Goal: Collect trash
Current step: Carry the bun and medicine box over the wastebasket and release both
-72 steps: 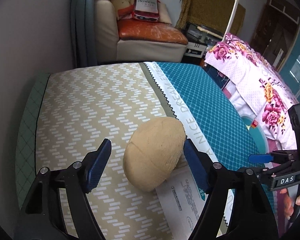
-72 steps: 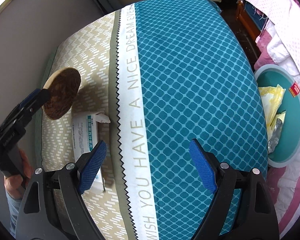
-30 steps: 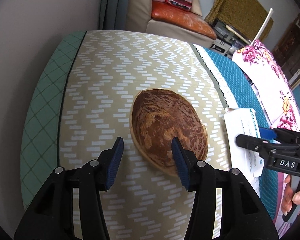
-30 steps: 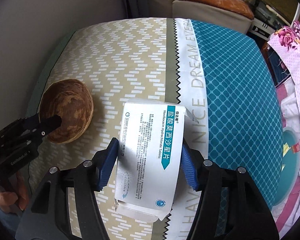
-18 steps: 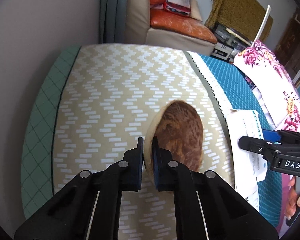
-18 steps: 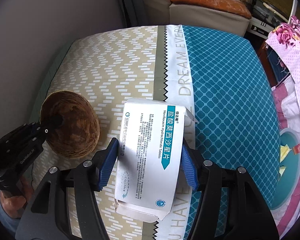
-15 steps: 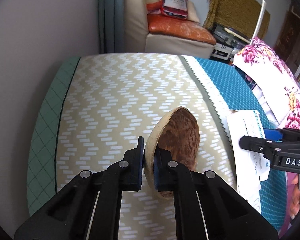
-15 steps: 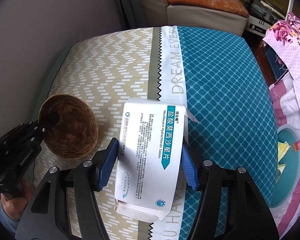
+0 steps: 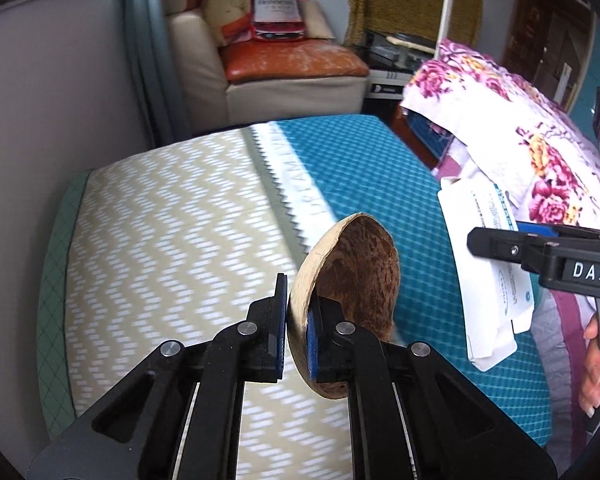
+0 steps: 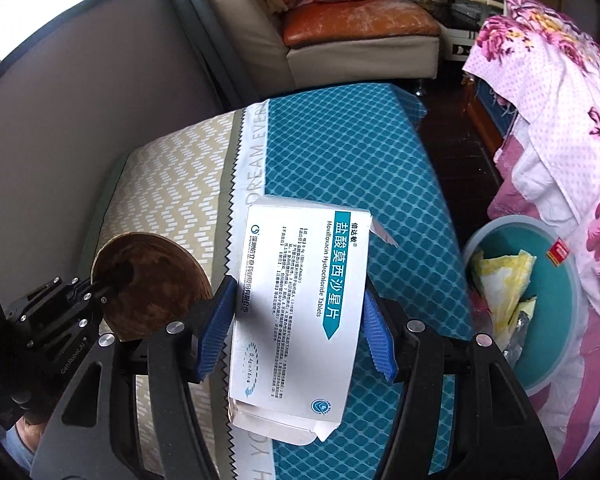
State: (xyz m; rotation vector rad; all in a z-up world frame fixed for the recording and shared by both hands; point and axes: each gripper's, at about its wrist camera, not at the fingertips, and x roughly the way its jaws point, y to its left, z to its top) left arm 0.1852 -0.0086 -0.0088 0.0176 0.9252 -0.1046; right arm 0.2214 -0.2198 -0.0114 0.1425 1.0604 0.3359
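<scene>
Both pickups look done: left gripper (image 9: 296,334) pinched on coconut shell (image 9: 352,276) rim, right gripper (image 10: 300,328) clamped on medicine box (image 10: 300,308), both above bed; teal basin (image 10: 556,344) at right w/ trash awaits drop.

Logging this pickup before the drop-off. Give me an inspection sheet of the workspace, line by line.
Surface: bed cover, beige zigzag half, teal lattice half, lettered white strip between.
Job's things: brown half coconut shell, lifted, rim pinched; white medicine carton with teal label, lifted, end flap open.
Clutter: round teal basin on the floor beside the bed, holding yellow wrappers.
Grippers: left gripper, jaws shut on the shell's rim; right gripper, jaws shut on the carton's sides.
Cables: nothing seen.
Surroundings: cream sofa with orange cushion; pink floral quilt; grey wall.
</scene>
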